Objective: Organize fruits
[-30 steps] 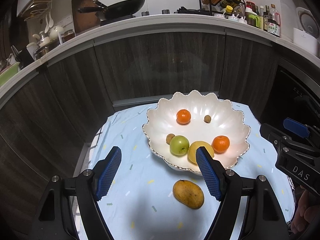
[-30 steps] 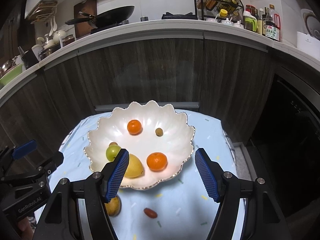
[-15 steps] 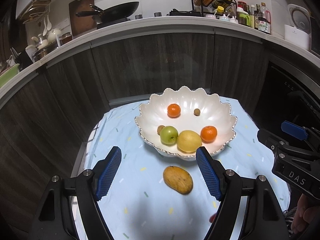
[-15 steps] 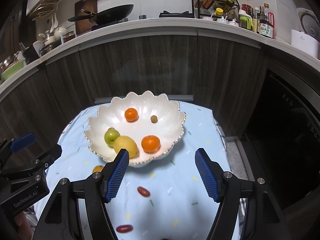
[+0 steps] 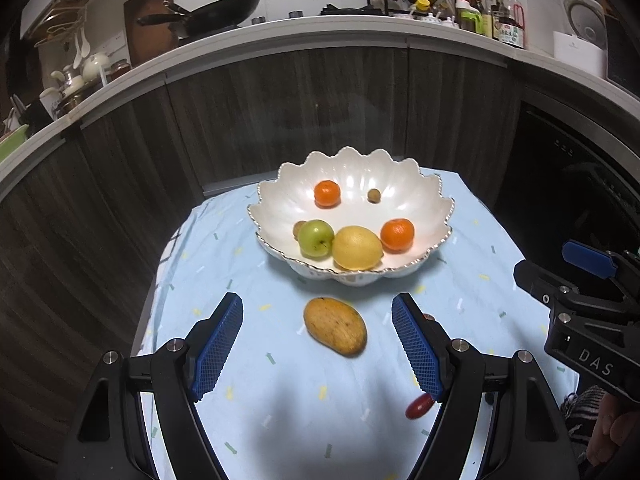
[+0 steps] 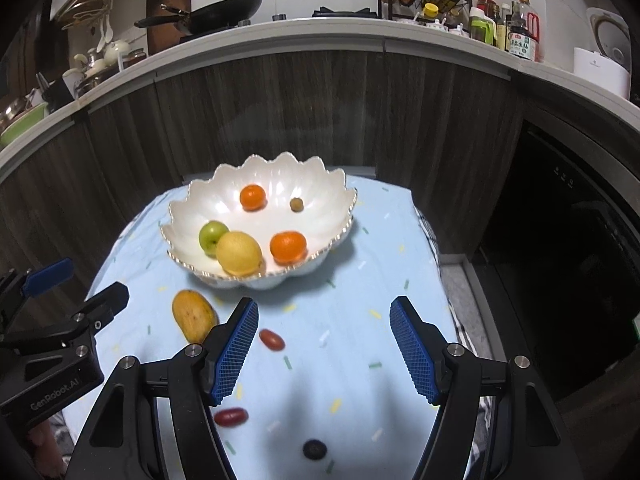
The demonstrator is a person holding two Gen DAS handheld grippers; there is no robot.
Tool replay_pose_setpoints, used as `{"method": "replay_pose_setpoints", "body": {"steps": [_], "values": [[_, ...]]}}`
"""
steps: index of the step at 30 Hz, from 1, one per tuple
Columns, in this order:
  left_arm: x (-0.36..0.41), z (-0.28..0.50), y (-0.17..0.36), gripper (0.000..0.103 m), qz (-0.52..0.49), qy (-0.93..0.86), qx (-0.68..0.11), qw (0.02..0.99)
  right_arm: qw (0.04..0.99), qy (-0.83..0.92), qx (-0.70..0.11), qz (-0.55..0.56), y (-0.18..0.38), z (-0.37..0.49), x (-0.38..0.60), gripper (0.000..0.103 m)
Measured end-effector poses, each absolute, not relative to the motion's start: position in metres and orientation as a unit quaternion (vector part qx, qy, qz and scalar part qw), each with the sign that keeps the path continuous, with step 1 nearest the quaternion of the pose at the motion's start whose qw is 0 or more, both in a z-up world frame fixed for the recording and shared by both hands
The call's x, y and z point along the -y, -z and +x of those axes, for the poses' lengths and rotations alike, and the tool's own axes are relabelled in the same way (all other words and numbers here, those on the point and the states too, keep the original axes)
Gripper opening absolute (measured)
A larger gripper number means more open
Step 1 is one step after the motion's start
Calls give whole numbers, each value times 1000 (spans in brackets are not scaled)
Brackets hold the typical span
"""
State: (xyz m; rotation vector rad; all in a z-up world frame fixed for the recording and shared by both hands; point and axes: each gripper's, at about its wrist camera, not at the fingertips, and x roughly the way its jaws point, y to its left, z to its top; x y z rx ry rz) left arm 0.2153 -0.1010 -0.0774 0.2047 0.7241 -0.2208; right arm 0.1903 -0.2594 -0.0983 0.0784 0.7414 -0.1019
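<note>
Left gripper (image 5: 318, 334): jaws wide, holding nothing, poised above the blue cloth (image 5: 248, 344) with the mango (image 5: 335, 330) lying between its fingers.
Right gripper (image 6: 324, 340): jaws wide and empty, hovering over the cloth near a red fruit (image 6: 272, 339).
Bowl (image 5: 424, 196): white, scalloped, resting on the cloth; it holds a green apple (image 5: 316, 238), a lemon (image 5: 357, 248), two oranges and two small brown fruits.
Loose fruit: mango just in front of the bowl; a second red fruit (image 6: 231, 417) and a dark one (image 6: 314, 449) nearer the camera.
</note>
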Motion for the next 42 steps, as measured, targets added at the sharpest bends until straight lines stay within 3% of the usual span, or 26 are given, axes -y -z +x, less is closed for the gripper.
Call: {"method": "replay_pose_setpoints", "body": {"steps": [34,42], "values": [[133,180,165,76,145,253,-405,867,883,41,-464,56,185,152,260,69],[137,183,179,75,167,277,-409,853,874,33,-484,42,195,154,253,59]]}}
